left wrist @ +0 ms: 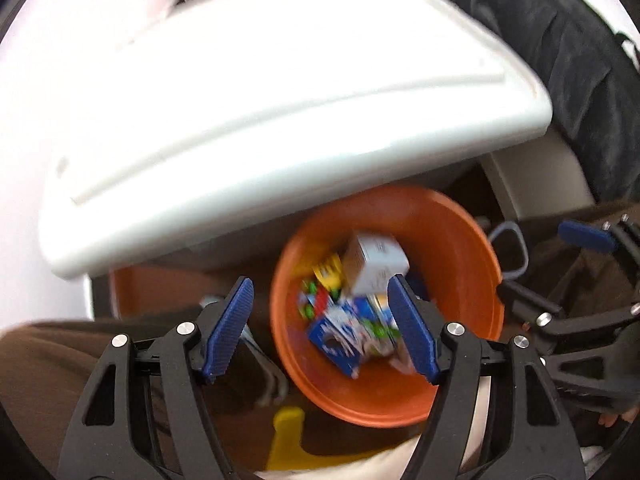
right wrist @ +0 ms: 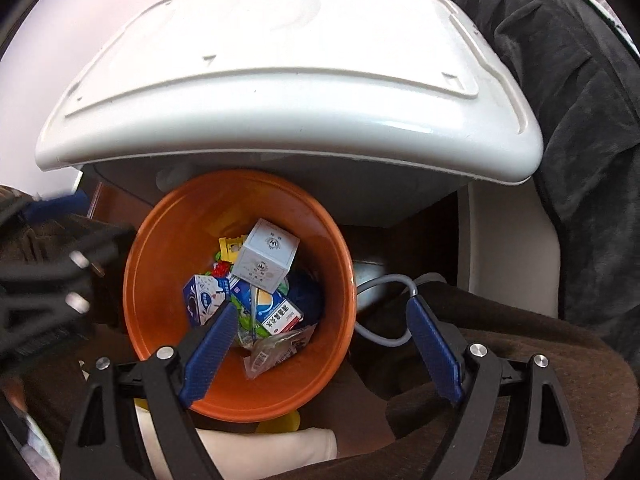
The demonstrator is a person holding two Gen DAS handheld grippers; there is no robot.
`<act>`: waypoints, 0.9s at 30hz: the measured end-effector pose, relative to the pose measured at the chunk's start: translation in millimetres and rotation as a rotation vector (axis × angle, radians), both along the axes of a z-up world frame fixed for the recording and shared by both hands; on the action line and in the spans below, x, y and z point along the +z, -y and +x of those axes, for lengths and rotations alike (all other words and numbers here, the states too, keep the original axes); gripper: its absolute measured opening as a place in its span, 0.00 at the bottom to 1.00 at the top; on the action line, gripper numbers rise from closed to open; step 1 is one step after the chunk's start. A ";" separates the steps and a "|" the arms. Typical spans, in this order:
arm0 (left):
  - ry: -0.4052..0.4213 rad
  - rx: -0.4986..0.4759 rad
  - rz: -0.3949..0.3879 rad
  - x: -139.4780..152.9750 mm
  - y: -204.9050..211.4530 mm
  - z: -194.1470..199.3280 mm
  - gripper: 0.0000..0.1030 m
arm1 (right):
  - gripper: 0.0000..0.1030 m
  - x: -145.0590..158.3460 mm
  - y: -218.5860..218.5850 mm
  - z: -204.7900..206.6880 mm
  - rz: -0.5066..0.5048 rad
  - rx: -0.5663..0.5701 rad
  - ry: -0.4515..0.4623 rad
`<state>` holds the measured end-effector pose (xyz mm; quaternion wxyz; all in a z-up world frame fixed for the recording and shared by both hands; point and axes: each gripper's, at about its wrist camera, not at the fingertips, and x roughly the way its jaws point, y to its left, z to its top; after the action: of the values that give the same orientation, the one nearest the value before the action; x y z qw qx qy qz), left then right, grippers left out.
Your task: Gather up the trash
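Orange bin (right wrist: 160,264) holding cartons (right wrist: 266,256), white lid (right wrist: 280,80) overhanging

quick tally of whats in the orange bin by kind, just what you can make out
From the right wrist view into the orange bin:
White and grey cube box: 1
Blue and white cartons: 2
Yellow packet: 1
Clear plastic wrapper: 1
Dark blue crumpled item: 1
Total: 6 that can be told apart; small red and green scraps beneath are too jumbled to count.
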<state>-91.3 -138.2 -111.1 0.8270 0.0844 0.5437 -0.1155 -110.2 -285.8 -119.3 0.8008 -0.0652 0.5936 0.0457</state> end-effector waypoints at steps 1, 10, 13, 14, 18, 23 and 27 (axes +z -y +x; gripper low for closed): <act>0.028 0.002 0.000 8.4 0.0 0.6 0.66 | 0.82 1.9 -0.1 0.1 -0.006 0.004 0.009; 0.225 0.049 -0.109 86.4 -21.1 4.4 0.89 | 0.85 33.2 -1.5 1.5 -0.045 0.042 0.104; 0.276 0.076 -0.099 103.2 -19.0 2.6 0.90 | 0.85 47.6 2.2 6.3 -0.029 0.030 0.127; 0.281 0.083 -0.109 109.4 -19.2 2.1 0.90 | 0.85 51.4 3.6 8.3 -0.019 0.023 0.134; 0.316 0.101 -0.133 131.5 -19.3 -2.7 0.91 | 0.85 69.2 4.6 15.3 0.019 0.002 0.161; 0.350 0.122 -0.139 149.4 -21.4 -7.6 0.91 | 0.86 83.6 -4.0 18.5 0.029 0.016 0.188; 0.383 0.117 -0.143 158.7 -21.4 -10.3 0.91 | 0.86 83.9 -9.4 19.6 0.023 0.026 0.188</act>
<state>-101.7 -116.7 47.6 0.9245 0.0140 0.3708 -0.0873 -90.6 -276.4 -35.4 0.8530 -0.0676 0.5144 0.0564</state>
